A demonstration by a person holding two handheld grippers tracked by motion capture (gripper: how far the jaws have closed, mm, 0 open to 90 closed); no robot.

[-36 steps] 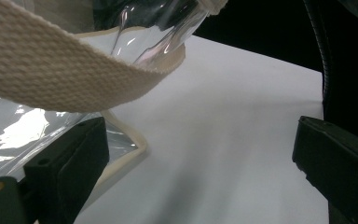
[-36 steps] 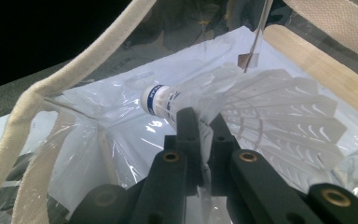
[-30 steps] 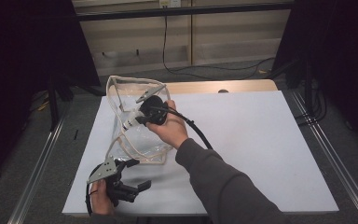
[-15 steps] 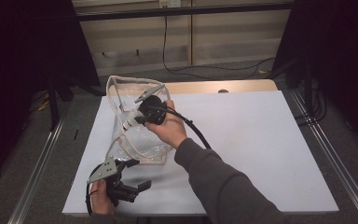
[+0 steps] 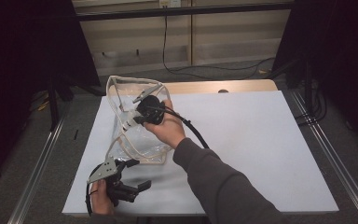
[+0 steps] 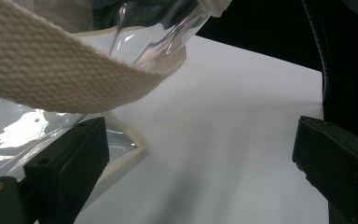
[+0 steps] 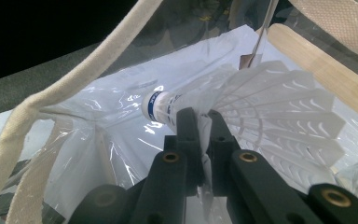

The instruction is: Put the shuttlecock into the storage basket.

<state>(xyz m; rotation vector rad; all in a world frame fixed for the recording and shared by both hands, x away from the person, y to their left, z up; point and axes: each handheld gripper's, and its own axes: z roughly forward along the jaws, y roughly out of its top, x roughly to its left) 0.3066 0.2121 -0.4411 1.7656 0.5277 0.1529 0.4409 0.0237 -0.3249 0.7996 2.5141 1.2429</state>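
Observation:
A clear plastic bag point(image 5: 135, 140) with cream webbing trim lies on the white board point(image 5: 261, 140), its mouth lifted toward the back. My right gripper point(image 5: 137, 116) reaches into that mouth. In the right gripper view it point(image 7: 201, 122) is shut on the feather skirt of a white shuttlecock point(image 7: 270, 107), inside the bag point(image 7: 98, 93). My left gripper point(image 5: 139, 174) sits at the board's front left, just in front of the bag's near corner. In the left gripper view its jaws point(image 6: 200, 158) stand wide open, with the bag's corner point(image 6: 23, 135) beside one jaw and a webbing strap point(image 6: 51, 70) overhead.
The white board spreads bare to the right of the bag. A wooden tabletop edge point(image 5: 223, 86) shows behind it. Metal rails point(image 5: 328, 158) run along both sides, and a cable point(image 5: 196, 133) trails from the right gripper across the board.

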